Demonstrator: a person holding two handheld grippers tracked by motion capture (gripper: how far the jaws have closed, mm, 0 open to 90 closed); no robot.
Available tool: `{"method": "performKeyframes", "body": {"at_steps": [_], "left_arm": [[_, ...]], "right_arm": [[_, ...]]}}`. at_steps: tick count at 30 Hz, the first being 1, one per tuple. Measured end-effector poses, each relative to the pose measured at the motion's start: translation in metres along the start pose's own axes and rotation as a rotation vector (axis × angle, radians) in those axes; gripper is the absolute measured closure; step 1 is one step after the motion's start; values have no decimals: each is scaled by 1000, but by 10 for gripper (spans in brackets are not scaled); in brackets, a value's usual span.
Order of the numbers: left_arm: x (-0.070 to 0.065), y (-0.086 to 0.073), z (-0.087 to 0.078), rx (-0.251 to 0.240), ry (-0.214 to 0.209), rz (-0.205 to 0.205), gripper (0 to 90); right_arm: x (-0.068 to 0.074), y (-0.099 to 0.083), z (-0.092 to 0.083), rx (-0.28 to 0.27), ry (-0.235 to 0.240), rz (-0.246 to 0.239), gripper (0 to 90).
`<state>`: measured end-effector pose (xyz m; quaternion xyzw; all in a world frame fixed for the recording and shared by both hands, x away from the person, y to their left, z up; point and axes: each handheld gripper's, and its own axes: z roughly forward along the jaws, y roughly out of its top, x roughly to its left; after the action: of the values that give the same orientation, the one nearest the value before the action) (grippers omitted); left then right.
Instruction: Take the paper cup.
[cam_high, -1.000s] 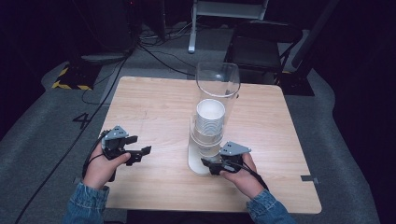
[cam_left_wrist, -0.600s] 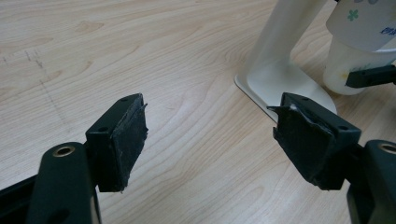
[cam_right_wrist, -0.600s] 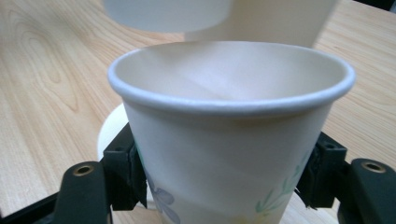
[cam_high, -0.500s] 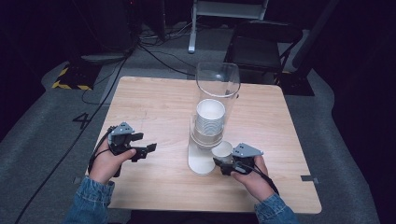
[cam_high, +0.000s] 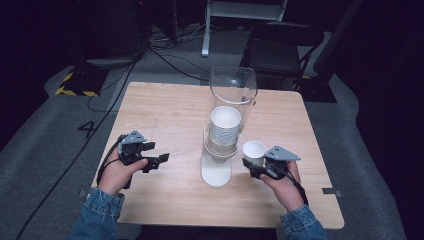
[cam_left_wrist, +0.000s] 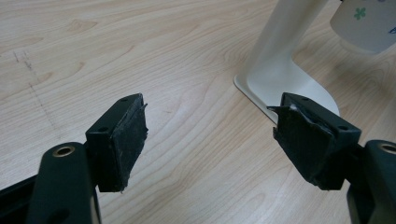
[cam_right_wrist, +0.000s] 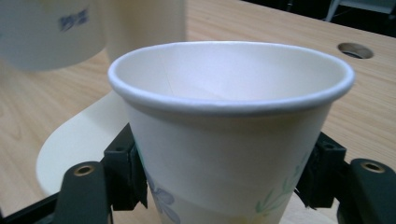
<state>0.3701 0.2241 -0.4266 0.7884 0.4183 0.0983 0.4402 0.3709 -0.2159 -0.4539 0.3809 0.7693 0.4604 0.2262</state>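
The right gripper (cam_high: 256, 166) is clamped on a paper cup (cam_high: 253, 152), its two black jaws pressing the cup's lower sides. The cup stands upright and empty, just beside the cup dispenser (cam_high: 223, 131) on its right, held above the table (cam_high: 165, 115). In the right gripper view the cup (cam_right_wrist: 224, 140) is white with a rolled rim and a printed flower and leaf pattern low on its wall in blue and green.

The dispenser stands near the middle of the table: a clear tube at the top, a stack of white cups (cam_high: 225, 127) showing inside it, and a flat cream base (cam_high: 216, 172) below. In the right gripper view a cup hanging from the dispenser bears blue writing (cam_right_wrist: 74, 19), too blurred to read.

The left gripper (cam_high: 159, 159) hovers well to the left of the dispenser, its jaws apart with nothing between them. In the left gripper view, the jaws point toward the dispenser's base (cam_left_wrist: 280, 79), with bare wood under them. A round hole (cam_right_wrist: 355, 50) is cut in the tabletop beyond the held cup.
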Motion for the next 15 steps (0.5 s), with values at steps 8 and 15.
{"method": "performKeyframes", "body": {"at_steps": [8,15], "left_arm": [[2,-10,-5,11,22,-19,251],[4,-20,-13,21,50,-34,254]], "right_arm": [[-27,13,-1,-31,-59,48,319],[-47,21,8,-33,-82,76,319]]}}
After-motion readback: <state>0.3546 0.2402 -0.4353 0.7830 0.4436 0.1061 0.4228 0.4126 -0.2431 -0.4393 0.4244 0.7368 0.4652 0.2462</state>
